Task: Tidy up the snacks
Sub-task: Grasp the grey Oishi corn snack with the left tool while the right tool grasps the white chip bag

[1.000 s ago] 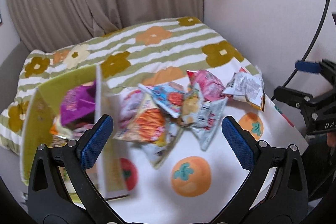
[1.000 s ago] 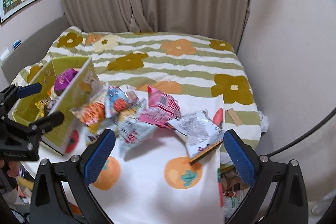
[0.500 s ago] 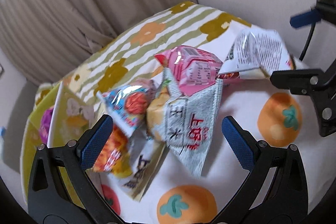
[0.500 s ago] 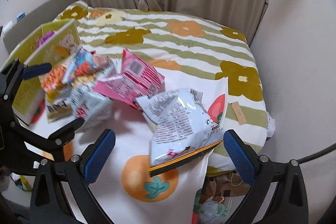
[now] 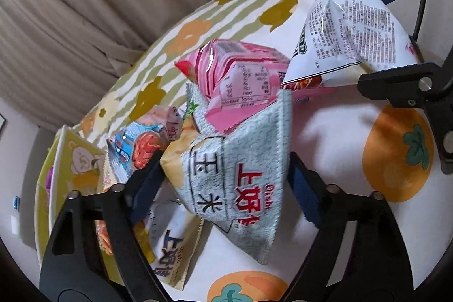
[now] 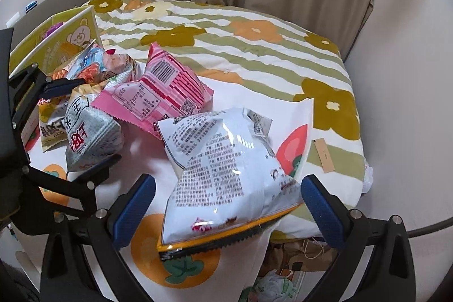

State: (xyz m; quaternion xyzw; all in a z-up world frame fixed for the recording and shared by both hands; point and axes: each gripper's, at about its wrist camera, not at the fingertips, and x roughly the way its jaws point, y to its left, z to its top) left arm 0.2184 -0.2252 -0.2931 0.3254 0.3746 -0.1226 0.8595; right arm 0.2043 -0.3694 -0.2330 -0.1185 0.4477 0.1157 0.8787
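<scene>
A heap of snack bags lies on a white cloth printed with orange fruit. My left gripper points down over a grey speckled bag with red characters. Its jaws are closing, and both blue pads touch the bag's sides. The right wrist view shows the same grip on that grey bag. My right gripper stands open, with a white chip bag between its pads. A pink bag leans between the two. The yellow-green bear box stands at the left with snacks in it.
More small packs and a cream bag lie between the grey bag and the box. A striped flower quilt covers the bed behind. Curtains and a wall close the back and right. Paper bags sit on the floor below the bed's edge.
Both grippers came down close over the snacks. The left jaws narrowed from wide open onto the grey bag. The right jaws stayed wide, now either side of the white chip bag.
</scene>
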